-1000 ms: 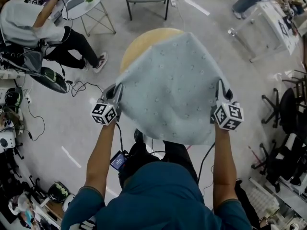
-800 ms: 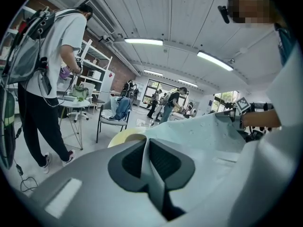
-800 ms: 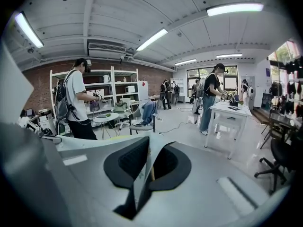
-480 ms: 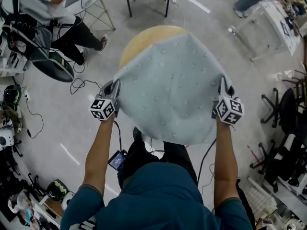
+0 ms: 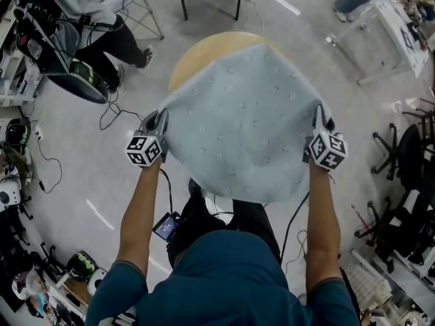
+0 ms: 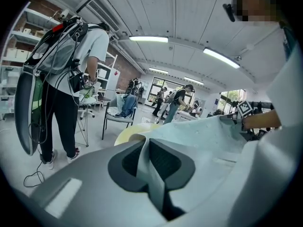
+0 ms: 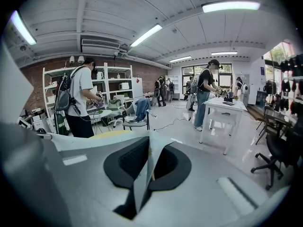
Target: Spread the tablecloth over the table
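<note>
As we hold both bare forearms straight out, side by side, toward the round pale-yellow wooden desk (image 5: 194,56), the left tool (image 5: 159,119) and the right tool (image 5: 319,116) are each pressed together, pinching an edge of the pale blue-grey dotted fabric tablecloth (image 5: 241,121). The cloth stretches between them, hiding most of the desk; only the desk's far left rim shows, and the cloth's near edge sags short of the desk.

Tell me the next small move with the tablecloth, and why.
Probably carry the tablecloth slightly farther forward while lowering it. The left tongs and right tongs are each shut on an edge of it, it hangs stretched between them, and a far-left arc of the round table shows bare.
</note>
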Demonstrator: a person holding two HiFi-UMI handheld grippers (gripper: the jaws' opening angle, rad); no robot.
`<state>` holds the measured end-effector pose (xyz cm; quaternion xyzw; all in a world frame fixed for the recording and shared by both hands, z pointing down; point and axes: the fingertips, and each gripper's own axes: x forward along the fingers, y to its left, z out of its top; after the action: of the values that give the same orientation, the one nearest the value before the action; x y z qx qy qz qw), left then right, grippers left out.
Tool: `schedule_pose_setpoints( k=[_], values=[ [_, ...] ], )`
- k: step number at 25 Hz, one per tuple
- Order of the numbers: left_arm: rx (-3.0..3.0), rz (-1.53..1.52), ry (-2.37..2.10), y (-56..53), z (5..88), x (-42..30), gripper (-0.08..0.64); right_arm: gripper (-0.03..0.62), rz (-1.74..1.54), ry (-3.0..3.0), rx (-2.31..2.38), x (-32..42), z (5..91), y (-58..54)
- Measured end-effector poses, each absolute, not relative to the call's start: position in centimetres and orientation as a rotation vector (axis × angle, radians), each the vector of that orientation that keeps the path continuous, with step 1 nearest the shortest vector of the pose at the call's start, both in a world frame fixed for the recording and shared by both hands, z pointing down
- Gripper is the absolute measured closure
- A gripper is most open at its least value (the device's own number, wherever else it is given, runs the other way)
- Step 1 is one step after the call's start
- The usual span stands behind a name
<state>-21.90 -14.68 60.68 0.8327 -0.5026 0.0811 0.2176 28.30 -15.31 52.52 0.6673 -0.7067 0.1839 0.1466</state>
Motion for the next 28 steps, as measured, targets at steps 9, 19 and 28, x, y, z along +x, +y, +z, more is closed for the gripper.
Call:
schedule_pose_setpoints(
  k=[9, 19, 28],
  values=[
    [2.312, 0.240, -1.390, -15.9, 61.0, -21.8, 0.558, 0.578, 0.554, -2.001, 1.955, 29.6, 53.8, -15.7],
    [2.294, 0.245, -1.370, -16.2, 61.9, -21.9, 0.558, 0.578, 0.622, -1.926, 2.004, 32.3, 56.7, -15.7],
    [2.269, 0.260, -1.380, -16.1, 62.9, -22.5, 0.558, 0.578, 0.700, -1.883, 2.013, 33.6, 59.3, -15.4]
  ],
)
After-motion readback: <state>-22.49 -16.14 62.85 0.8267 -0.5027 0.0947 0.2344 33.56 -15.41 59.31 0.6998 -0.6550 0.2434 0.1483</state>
